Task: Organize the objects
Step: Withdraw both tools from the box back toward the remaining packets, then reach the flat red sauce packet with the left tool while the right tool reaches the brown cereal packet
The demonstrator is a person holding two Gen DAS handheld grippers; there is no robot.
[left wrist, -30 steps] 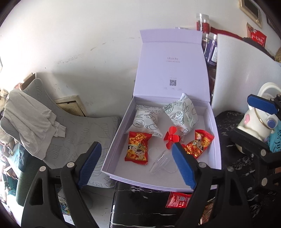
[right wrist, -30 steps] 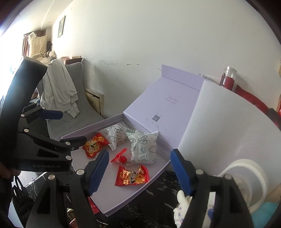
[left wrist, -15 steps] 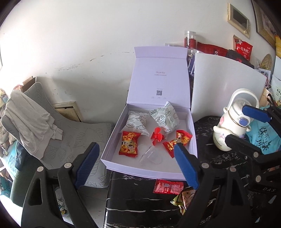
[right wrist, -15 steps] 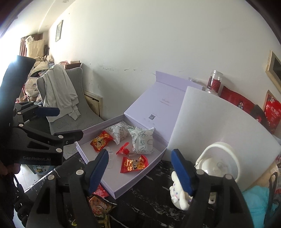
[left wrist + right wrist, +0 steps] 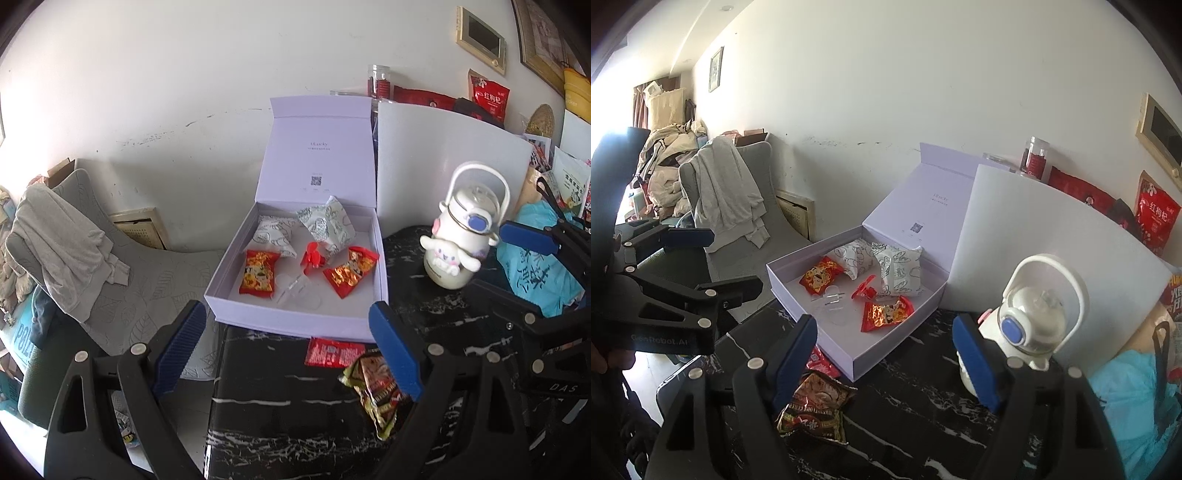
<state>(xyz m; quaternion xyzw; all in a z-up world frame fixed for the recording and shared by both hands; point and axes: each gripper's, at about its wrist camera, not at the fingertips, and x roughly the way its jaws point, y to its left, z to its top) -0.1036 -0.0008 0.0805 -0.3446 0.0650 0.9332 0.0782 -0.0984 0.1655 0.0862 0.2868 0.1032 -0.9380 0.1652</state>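
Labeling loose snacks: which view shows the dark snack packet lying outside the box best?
Right wrist: the dark snack packet lies nearly whole on the black marble table, print visible. Left wrist shows it partly hidden behind a blue pad of the left tongs.

Black tongs [image 5: 284,350] with blue ribbed pads [image 5: 393,349], silver screws, "GenRobot.AI" lettering.

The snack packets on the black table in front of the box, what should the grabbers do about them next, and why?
Probably reach the left gripper, whose jaws are opening with nothing between them, down to the red packet on the table. It lies just outside the open lilac box, where similar snacks already sit. The right gripper is empty too, so it could take the crumpled packet.
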